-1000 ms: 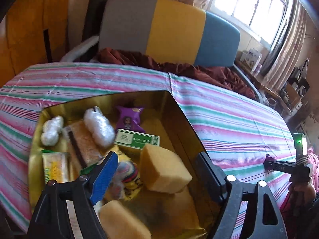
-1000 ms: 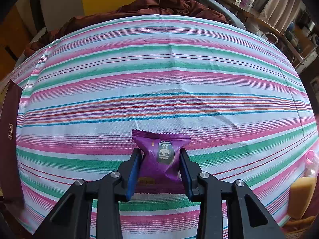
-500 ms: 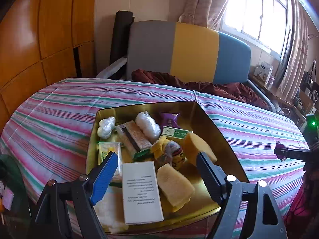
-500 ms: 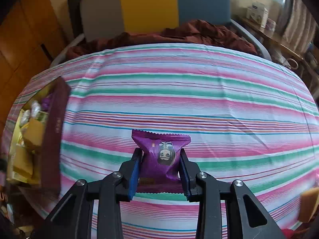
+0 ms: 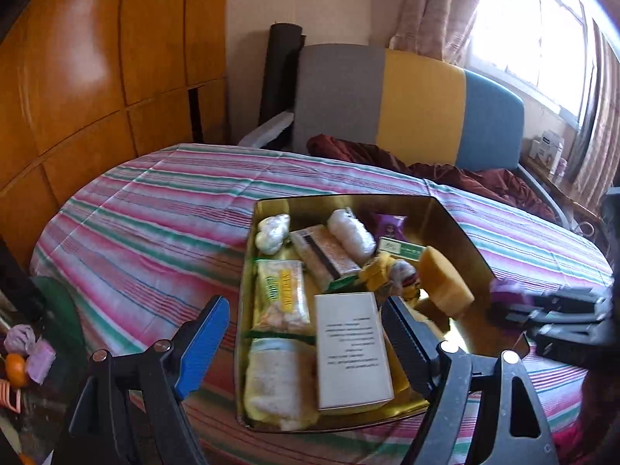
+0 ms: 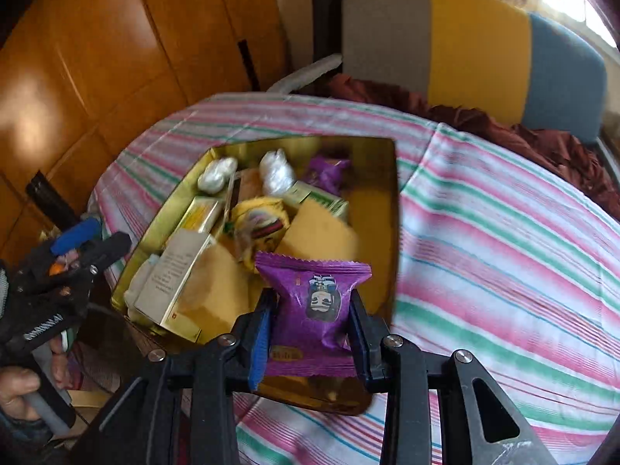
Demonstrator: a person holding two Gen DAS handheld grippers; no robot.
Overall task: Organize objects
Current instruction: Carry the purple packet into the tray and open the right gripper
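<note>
Right claw [image 6: 310, 333] pinches a purple snack packet [image 6: 314, 306], held over the near edge of the gold tin [image 6: 389, 201]. The tin sits on the striped worktop [image 6: 503, 232]. Left claw [image 5: 306, 343] is spread, empty, at the tin's 7 o'clock corner.

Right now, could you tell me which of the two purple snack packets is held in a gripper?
The purple packet clamped in the right gripper, above the gold tin's near edge. The other purple packet lies loose at the tin's far end.
</note>
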